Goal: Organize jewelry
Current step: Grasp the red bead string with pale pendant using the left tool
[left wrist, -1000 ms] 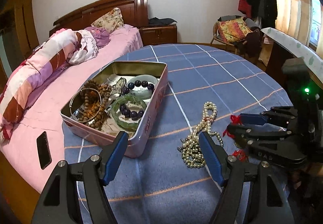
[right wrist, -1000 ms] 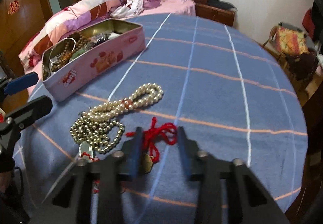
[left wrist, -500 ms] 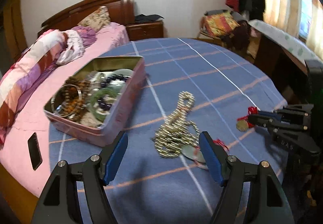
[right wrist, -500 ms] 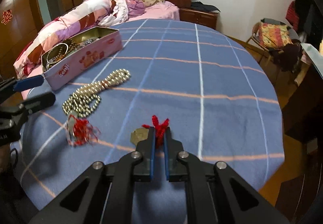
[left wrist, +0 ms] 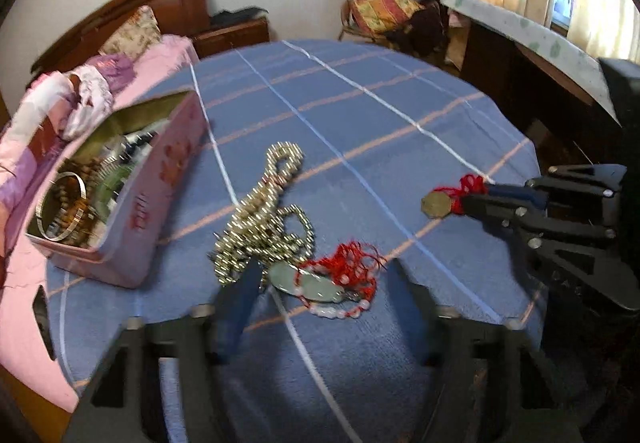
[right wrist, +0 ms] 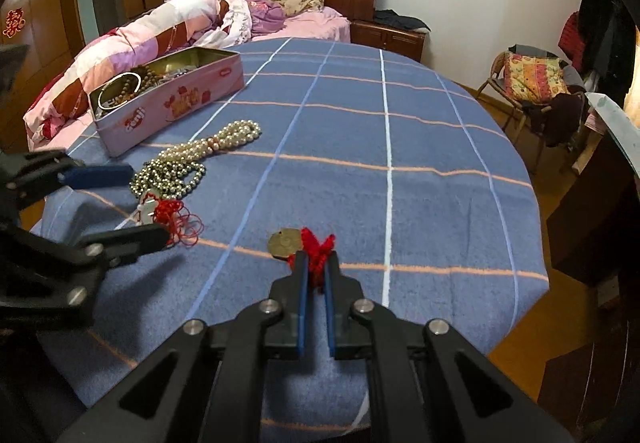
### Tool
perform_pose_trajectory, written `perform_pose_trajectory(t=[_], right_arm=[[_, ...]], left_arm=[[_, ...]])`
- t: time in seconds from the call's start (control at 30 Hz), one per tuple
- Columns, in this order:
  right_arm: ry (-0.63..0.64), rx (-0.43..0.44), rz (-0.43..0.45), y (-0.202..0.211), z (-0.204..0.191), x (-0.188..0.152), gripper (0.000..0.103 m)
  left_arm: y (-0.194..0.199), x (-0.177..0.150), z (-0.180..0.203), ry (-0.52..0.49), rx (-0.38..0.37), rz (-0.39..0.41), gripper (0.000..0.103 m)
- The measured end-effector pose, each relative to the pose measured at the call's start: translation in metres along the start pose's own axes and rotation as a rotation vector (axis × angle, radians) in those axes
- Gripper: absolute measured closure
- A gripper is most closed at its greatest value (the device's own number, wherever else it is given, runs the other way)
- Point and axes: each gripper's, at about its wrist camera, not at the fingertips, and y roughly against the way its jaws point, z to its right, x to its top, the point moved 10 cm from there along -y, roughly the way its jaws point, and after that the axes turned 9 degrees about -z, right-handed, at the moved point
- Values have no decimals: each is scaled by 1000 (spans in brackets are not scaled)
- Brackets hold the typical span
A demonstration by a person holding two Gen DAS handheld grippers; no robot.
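Jewelry lies half sorted on the desk (right wrist: 420,171), and I judge I am in the middle of separating the loose pieces before they go into the tin (right wrist: 172,99), which sits open at the far left edge of the desk by the bed (right wrist: 160,23), already holding bangles and beads. My right hand-held gripper (right wrist: 315,275) has its jaws together on the red cord (right wrist: 318,249) of a brass medal (right wrist: 285,242); the medal hangs off the tip to the left, just above or on the cloth, I cannot tell which. My left hand-held gripper (left wrist: 320,283) stands apart but its jaws have just been closing in, with the jade pendants (left wrist: 308,283) and their tangle of red thread (left wrist: 354,263) lying between them on the cloth; the pads do not yet press on anything. The pearls (left wrist: 264,215) lie in a heap touching the pendants on the far side, between them and the tin. Next, I think, the left jaws need to come down and finish closing on the pendants or their thread without catching a pearl strand, since the two piles touch. The right hand then needs to carry the medal across the pearls to the tin, and the thin cord is a slippery thing to trust.
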Motion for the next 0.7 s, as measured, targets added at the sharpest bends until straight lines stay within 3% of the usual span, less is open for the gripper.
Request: perform_pose_trajectory(t=[0.07, 0.13, 0.17, 0.4, 0.7], right_arm=[[-4, 0, 3, 1, 0, -1, 93], [-7, 1, 4, 1, 0, -2, 93], [-8, 2, 7, 1, 0, -1, 93], [-11, 15, 42, 9, -3, 4, 93], [-20, 19, 113, 34, -5, 24, 93]], left_arm=[[-2, 0, 3, -5, -11, -6, 60], [1, 1, 6, -13, -24, 1, 81], [2, 1, 8, -16, -29, 3, 98], [34, 11, 5, -12, -51, 110, 98], [66, 32, -19, 49, -75, 191, 99]])
